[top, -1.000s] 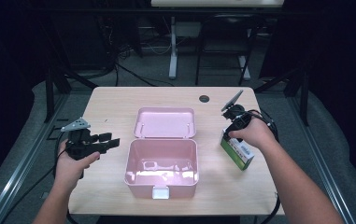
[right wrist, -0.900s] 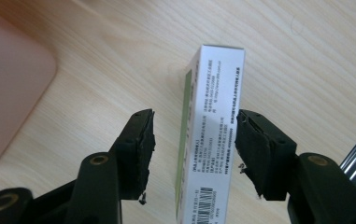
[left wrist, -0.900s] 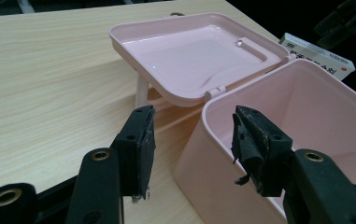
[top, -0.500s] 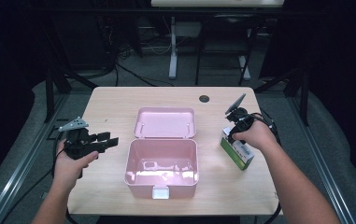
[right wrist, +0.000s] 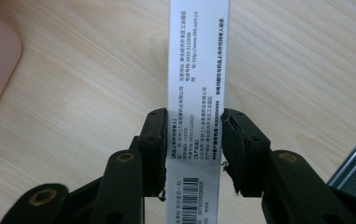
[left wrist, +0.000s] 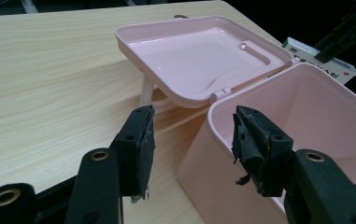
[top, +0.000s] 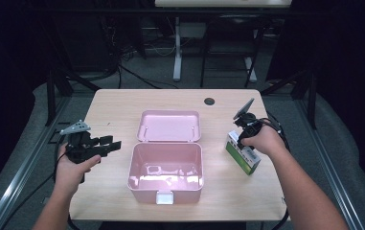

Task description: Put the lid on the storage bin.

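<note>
Pink box [top: 165, 167] sits open and empty, lid [top: 169, 126] lying back flat.

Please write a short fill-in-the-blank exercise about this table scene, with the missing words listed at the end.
1. The pink box in the middle of the table has its lid ____.
2. The right gripper has its jaws either side of a white and green ____, and they have just been closing.
3. The left gripper holds ____ between its jaws.
4. The carton lies on the table to the ____ of the box, seen from the high view.

Missing words: open; carton; nothing; right
</note>
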Action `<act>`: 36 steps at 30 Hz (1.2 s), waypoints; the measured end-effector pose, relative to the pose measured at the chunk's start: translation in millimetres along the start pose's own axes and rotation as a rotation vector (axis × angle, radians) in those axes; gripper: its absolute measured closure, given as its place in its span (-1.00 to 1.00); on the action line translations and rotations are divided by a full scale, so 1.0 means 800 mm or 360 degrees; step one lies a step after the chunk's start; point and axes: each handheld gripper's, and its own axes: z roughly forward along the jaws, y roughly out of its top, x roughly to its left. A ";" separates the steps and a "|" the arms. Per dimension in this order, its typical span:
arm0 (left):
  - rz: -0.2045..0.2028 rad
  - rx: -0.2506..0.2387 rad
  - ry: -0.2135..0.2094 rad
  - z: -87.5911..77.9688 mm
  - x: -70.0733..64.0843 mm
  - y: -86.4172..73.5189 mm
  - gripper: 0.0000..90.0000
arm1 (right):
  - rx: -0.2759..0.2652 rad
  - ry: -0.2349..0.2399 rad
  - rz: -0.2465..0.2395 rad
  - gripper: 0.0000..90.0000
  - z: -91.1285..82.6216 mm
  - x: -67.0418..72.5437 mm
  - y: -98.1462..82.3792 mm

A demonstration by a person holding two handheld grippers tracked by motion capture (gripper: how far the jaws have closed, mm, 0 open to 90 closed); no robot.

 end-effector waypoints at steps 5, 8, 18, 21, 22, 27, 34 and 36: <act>-0.0002 -0.0001 0.0004 0.002 0.000 -0.001 0.07 | 0.0012 0.0013 -0.0057 0.38 -0.001 0.009 -0.002; -0.0004 -0.0001 0.0000 0.001 0.000 -0.001 0.08 | 0.0044 0.0046 -0.0115 0.38 -0.003 0.021 -0.005; -0.0008 0.0007 -0.0002 0.001 0.001 -0.001 0.07 | 0.0109 0.0082 -0.0248 0.38 -0.006 0.054 -0.009; -0.0010 -0.0009 -0.0001 0.002 0.000 -0.001 0.07 | 0.0142 0.0063 -0.0258 0.37 -0.006 0.057 -0.007; -0.0010 -0.0009 -0.0001 0.002 0.000 -0.001 0.07 | 0.0142 0.0063 -0.0258 0.37 -0.006 0.057 -0.007; -0.0010 -0.0005 -0.0002 0.001 0.002 -0.001 0.06 | 0.0175 0.0086 -0.0238 0.31 -0.003 0.054 -0.003; -0.0016 -0.0002 -0.0002 0.002 0.002 -0.002 0.06 | 0.0246 0.0083 -0.0255 0.28 0.011 0.057 -0.003; -0.0014 -0.0003 -0.0003 0.003 0.002 -0.002 0.06 | 0.0248 0.0081 -0.0258 0.28 0.013 0.057 -0.003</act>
